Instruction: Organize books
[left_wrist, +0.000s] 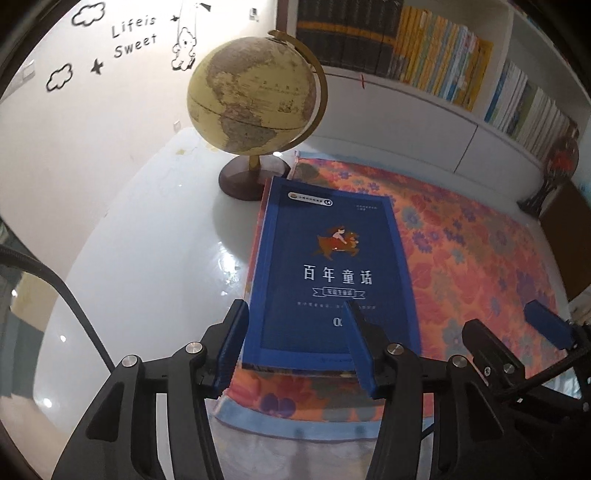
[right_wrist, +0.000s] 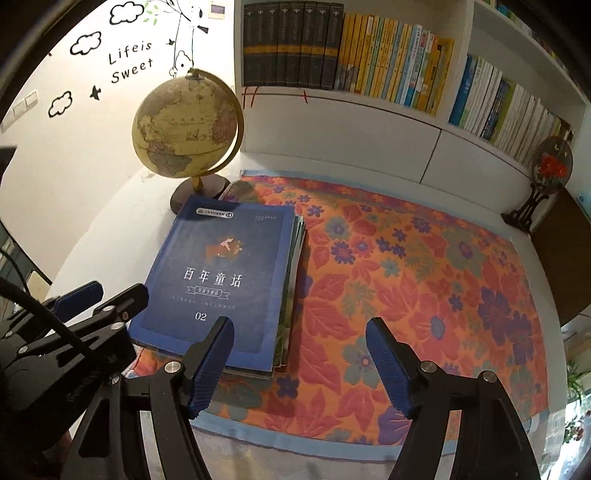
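Dark blue paperback book (right_wrist: 218, 280) tops a small stack at frame centre-left, on the orange floral mat (right_wrist: 424, 266). Long axis runs bottom to top; title reads upright, "02" below. Wall lettering at upper left: "Life is Sweet". Left gripper (left_wrist: 295, 347) and right gripper (right_wrist: 301, 365) both part-open, gripping nothing.

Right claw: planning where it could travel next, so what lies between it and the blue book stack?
In the right wrist view, only flowered cloth lies between the open right claw and the blue book stack; nothing else.
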